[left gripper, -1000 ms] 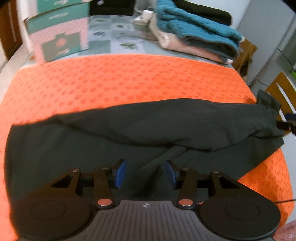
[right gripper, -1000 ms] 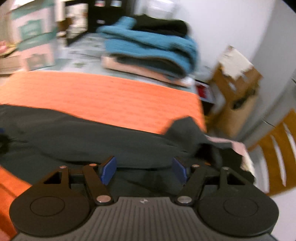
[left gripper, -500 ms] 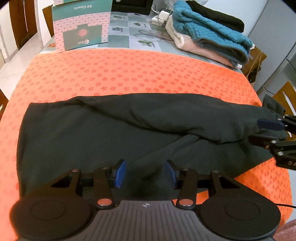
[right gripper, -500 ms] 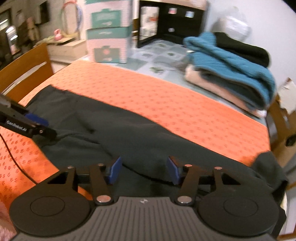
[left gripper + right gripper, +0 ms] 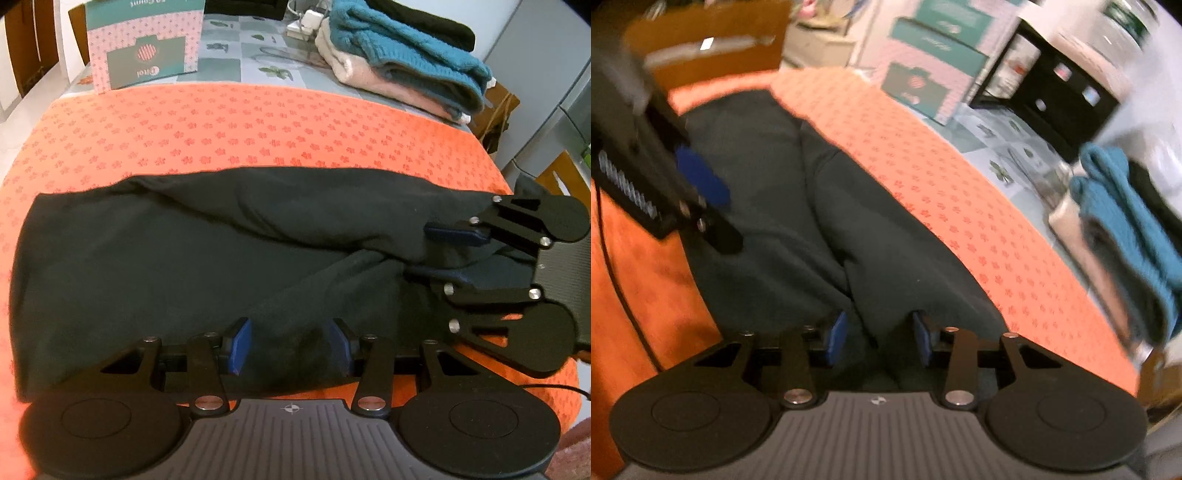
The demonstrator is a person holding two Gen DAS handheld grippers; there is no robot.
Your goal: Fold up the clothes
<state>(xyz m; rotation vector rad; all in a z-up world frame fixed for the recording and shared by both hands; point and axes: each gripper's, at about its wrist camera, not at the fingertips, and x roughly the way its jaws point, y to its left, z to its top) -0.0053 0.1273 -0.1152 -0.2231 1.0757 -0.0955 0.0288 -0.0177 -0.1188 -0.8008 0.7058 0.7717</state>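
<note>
My left gripper (image 5: 291, 345) sits low over the near edge of the dark garment (image 5: 184, 266), its blue pads spread apart with black cloth showing in the gap between them; I cannot tell whether the pads touch the fabric. My right gripper (image 5: 879, 338) is likewise spread, its two blue pads standing either side of a raised fold of the same garment. From the left wrist view I see the right gripper (image 5: 443, 254) coming in from the right side, one blue finger lying on top of the bunched cloth and the other lower, with fabric between them but not pinched flat. From the right wrist view the left gripper (image 5: 701, 177) shows blurred at the far left, over the other end of the garment.

The garment lies stretched lengthwise across an orange cloth (image 5: 258, 129) with a small flower print that covers the table. It is folded over on itself along its length, with a thick ridge running from the left toward the right end, where it gathers into wrinkles.

Beyond the orange cloth lies a pale blue patterned tablecloth (image 5: 221, 68). On it stands a pink and teal box (image 5: 144, 48) at the back left, and at the back right a stack of folded clothes (image 5: 399, 55), teal knit on top of pale pink, with something black behind it.
</note>
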